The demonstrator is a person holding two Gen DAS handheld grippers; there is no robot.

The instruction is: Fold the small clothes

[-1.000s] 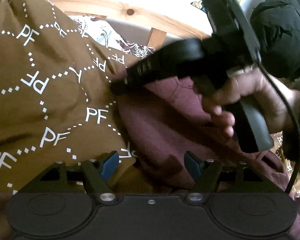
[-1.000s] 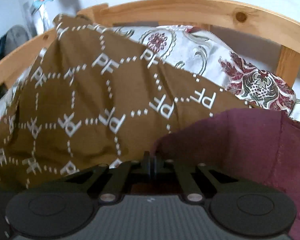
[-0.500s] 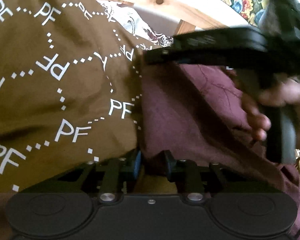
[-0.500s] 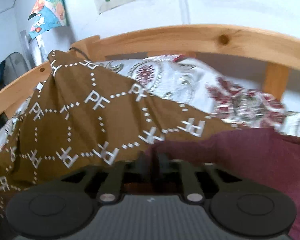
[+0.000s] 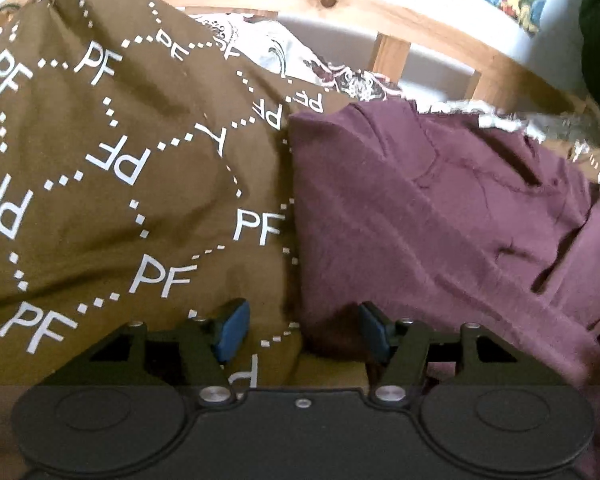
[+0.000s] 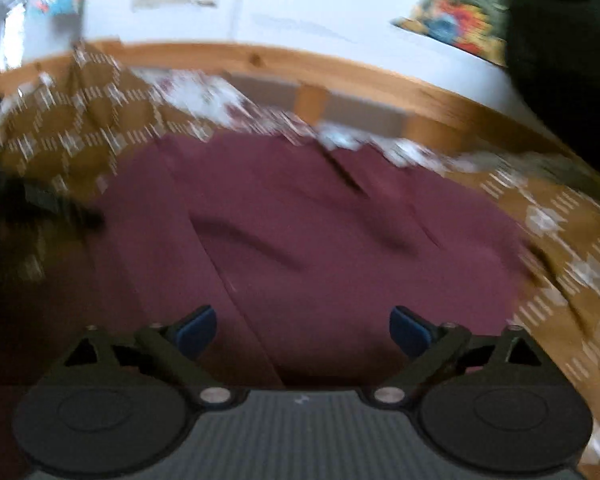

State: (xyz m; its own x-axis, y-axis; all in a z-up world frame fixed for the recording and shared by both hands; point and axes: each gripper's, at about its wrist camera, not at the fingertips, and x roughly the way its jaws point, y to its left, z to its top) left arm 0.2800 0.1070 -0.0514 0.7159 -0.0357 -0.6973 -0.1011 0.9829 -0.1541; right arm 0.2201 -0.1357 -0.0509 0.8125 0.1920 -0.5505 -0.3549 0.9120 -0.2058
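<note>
Right tool (image 6: 302, 330) swung away, opening; blurred maroon garment (image 6: 320, 240) below.

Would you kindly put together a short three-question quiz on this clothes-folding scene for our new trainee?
1. True or false: the right gripper is clamped on the maroon garment.
2. Which cloth lies under the maroon garment? A) brown PF-print bedcover B) a blue towel C) a striped rug
3. Fill in: behind the bedding runs a ___ bed rail.

Key
1. False: its jaws stand wide apart, having just opened, with nothing pinched.
2. A
3. wooden
</note>
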